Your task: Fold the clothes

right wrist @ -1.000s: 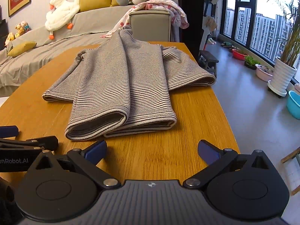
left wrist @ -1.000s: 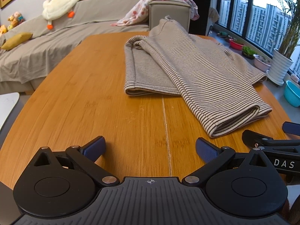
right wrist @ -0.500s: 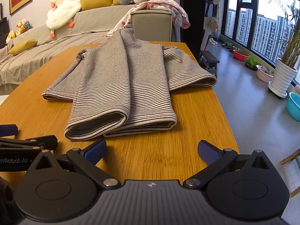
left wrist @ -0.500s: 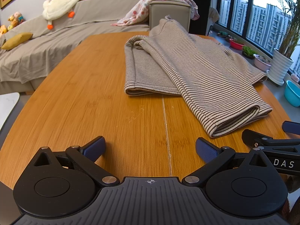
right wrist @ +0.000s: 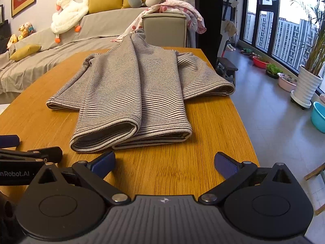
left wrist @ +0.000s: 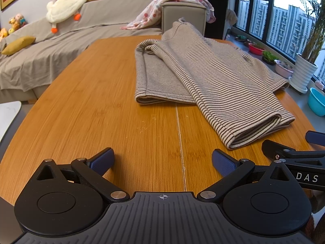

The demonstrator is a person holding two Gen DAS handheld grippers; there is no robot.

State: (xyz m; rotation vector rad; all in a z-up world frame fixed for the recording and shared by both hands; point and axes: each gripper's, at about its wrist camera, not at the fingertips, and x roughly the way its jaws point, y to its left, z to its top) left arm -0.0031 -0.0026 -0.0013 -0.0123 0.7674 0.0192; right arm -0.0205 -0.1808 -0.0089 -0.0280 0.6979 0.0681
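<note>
A grey and dark striped garment [left wrist: 207, 81] [right wrist: 134, 93] lies on the wooden table [left wrist: 97, 105] [right wrist: 207, 142], both long sides folded in over its middle. Its collar end reaches the far table edge; the hem end faces me. My left gripper [left wrist: 162, 160] is open over bare wood, short of the hem and to its left. My right gripper [right wrist: 164, 159] is open just in front of the hem, nothing between its fingers. Each gripper shows at the edge of the other's view: the right gripper [left wrist: 294, 154] and the left gripper [right wrist: 30, 154].
A grey chair back [right wrist: 164, 28] with a pink patterned cloth [right wrist: 182, 10] stands at the far table edge. A covered sofa [left wrist: 50, 50] with a plush duck [left wrist: 65, 0] lies to the left. On the floor at right are a white planter [right wrist: 306, 85] and a turquoise basin [right wrist: 319, 118].
The right gripper has crept slightly closer to the hem. The left gripper and the garment have not moved.
</note>
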